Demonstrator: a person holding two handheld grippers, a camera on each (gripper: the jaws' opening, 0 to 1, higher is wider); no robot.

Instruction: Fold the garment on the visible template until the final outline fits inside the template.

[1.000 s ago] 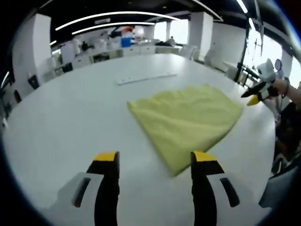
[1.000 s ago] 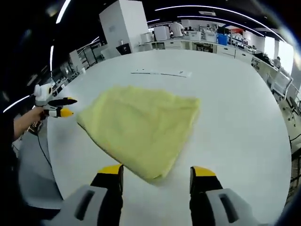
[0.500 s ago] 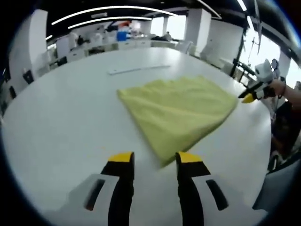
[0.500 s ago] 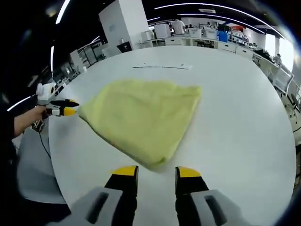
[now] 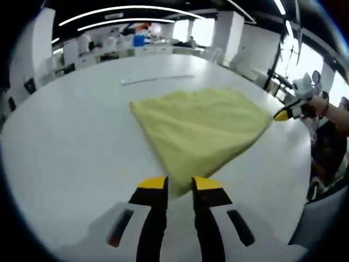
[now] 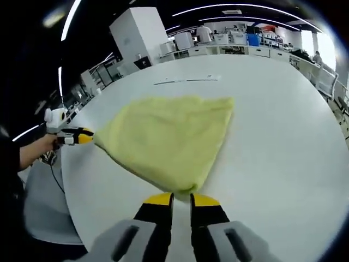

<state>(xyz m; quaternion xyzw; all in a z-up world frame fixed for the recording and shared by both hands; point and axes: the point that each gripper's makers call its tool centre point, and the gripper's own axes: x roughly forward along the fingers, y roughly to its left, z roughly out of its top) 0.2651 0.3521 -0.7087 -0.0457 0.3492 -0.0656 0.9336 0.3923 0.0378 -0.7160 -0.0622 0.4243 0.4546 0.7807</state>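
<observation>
Garment [image 5: 203, 131]: soft, light, floppy. L gripper [image 5: 178, 184] nearly closed at its 6 o'clock corner; R gripper [image 6: 181, 200] same. Pinch corners.

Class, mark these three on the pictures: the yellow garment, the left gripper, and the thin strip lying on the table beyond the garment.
yellow garment [image 5: 204, 128]: left gripper view, middle of the cloth.
left gripper [image 5: 179, 184]: left gripper view, midway between its yellow fingertips, at the cloth's near corner.
thin strip [image 6: 188, 81]: right gripper view, its middle.
</observation>
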